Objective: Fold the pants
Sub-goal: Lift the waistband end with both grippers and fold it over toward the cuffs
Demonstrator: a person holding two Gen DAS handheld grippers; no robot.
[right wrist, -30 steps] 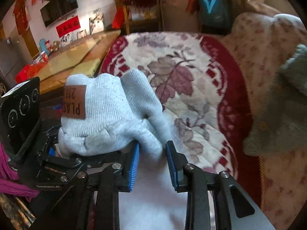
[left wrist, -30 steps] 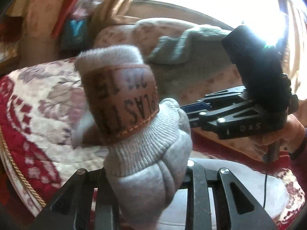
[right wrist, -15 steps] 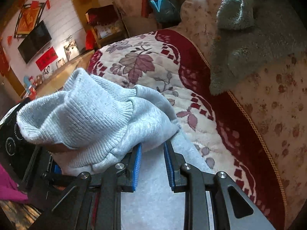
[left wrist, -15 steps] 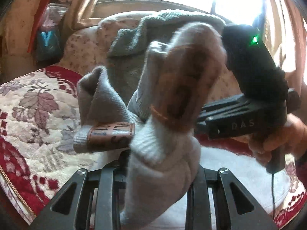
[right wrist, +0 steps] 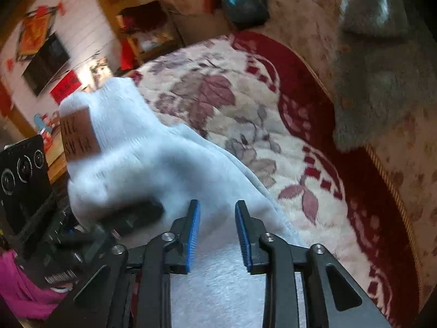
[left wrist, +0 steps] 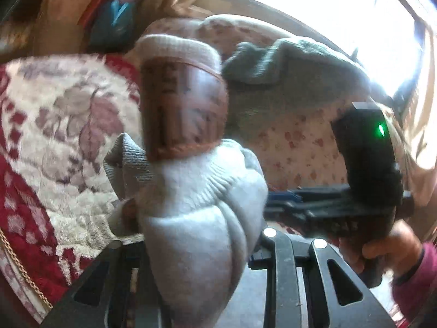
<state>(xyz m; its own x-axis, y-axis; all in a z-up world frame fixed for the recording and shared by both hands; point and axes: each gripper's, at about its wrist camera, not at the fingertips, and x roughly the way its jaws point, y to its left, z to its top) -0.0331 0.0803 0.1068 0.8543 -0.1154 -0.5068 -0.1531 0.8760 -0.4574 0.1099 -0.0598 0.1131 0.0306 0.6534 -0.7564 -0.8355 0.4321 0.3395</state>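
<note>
- In the left wrist view, the left gripper was clamped on a bunched wad of the grey pants; the cloth filled the gap between its fingers and hid the fingertips.
- The ribbed cuff with its brown leather patch stood upright above that wad, in the centre-left of the frame.
- The right gripper reached in from the right of the same view, its blue-padded tip just beside the bunched cloth; from here it could not be told whether it touched.
- A green light glowed on its black body, and the person's hand gripped the handle at lower right.
- In the right wrist view, the right gripper stood moderately open, its blue pads apart with only flat pale cloth showing between them; nothing was pinched.
- The pants rose to the upper left of the pads, the cuff and patch at the top, while the left gripper held them from the lower left.
- The rest of the garment lay along the bottom centre on the floral red-and-cream sofa cover.
- A grey fleece blanket was draped over the sofa back in the upper right.
</note>
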